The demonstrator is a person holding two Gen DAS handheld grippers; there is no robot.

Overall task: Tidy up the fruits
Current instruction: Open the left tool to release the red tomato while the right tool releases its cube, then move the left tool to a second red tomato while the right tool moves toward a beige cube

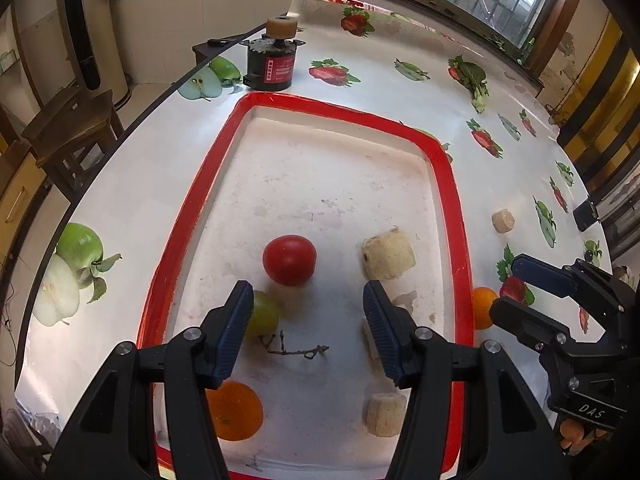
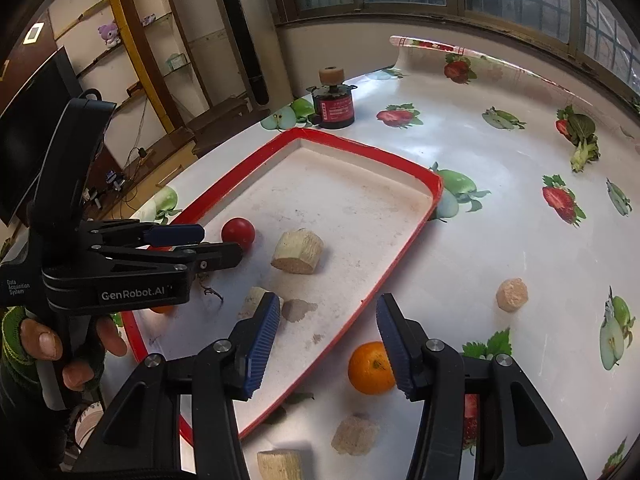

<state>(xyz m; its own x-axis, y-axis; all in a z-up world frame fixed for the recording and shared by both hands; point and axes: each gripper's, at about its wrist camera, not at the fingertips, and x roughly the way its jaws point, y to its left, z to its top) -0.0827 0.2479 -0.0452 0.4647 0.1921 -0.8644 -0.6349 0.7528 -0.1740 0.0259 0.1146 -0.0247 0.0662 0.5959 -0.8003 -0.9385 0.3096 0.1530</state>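
A red-rimmed white tray (image 1: 448, 168) (image 2: 416, 216) lies on the table. In it are a red tomato (image 1: 289, 259) (image 2: 238, 232), a green grape (image 1: 264, 314), an orange (image 1: 238, 410), a dry stem (image 1: 294, 350) and several beige corn-cob pieces (image 1: 389, 254) (image 2: 298, 250). A second orange (image 1: 483, 307) (image 2: 370, 368) lies on the table just outside the tray's right rim. My left gripper (image 1: 308, 320) (image 2: 208, 242) is open and empty above the tray, near the grape. My right gripper (image 2: 326, 344) (image 1: 508, 284) is open and empty, its right finger beside the outside orange.
A black and red motor (image 1: 269, 65) (image 2: 333, 108) with a cob piece on top stands beyond the tray. Loose cob pieces (image 2: 512, 294) (image 2: 354, 436) (image 2: 280, 465) lie on the fruit-printed tablecloth. The table's left edge drops to a wooden stool (image 1: 72, 124).
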